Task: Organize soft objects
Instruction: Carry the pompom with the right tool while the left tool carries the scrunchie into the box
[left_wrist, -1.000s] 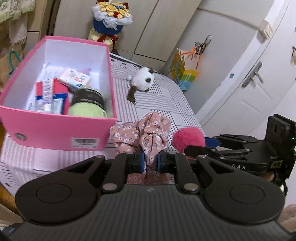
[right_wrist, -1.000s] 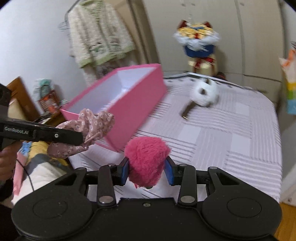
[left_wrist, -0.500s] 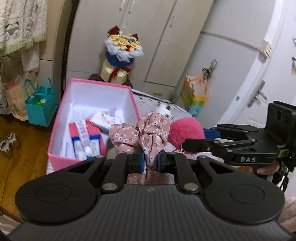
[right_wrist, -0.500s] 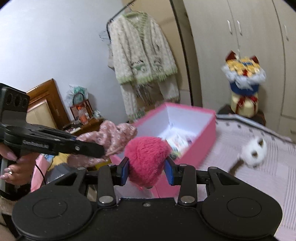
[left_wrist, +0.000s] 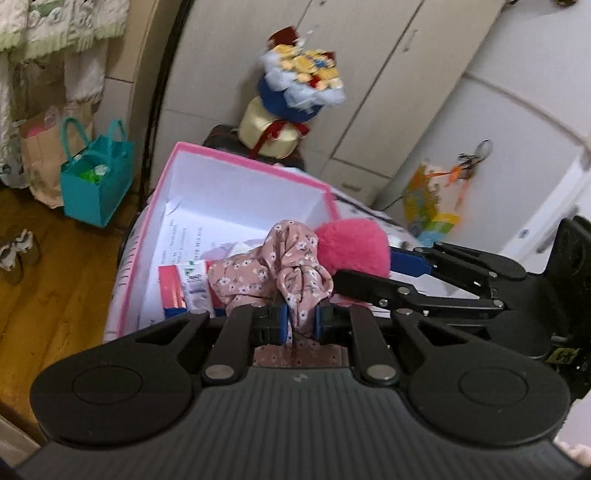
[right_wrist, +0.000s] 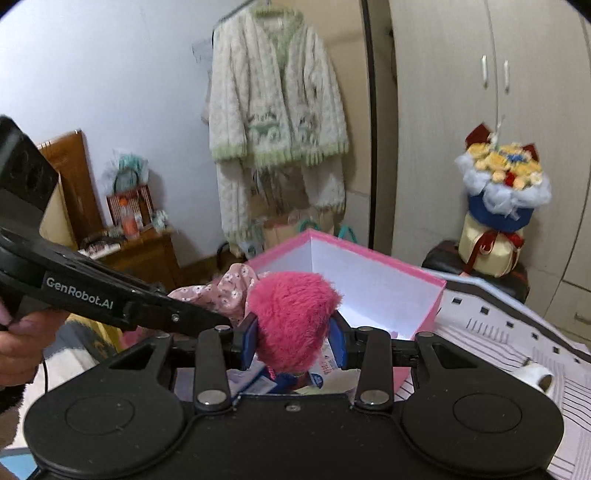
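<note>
Item, 2 soft objects in transit: left gripper (left_wrist: 300, 320) clamps the floral pink fabric scrunchie (left_wrist: 273, 269), right gripper (right_wrist: 293, 341) clamps the fluffy magenta pompom (right_wrist: 291, 317), both now carried from beside the open pink cardboard box (left_wrist: 236, 162) to above its near edge, ready for dropping in.

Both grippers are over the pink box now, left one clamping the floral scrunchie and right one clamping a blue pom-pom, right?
Not quite: the pom-pom in the right gripper is pink, not blue, as the right wrist view shows. The left gripper does clamp the floral scrunchie, both over the pink box.
</note>
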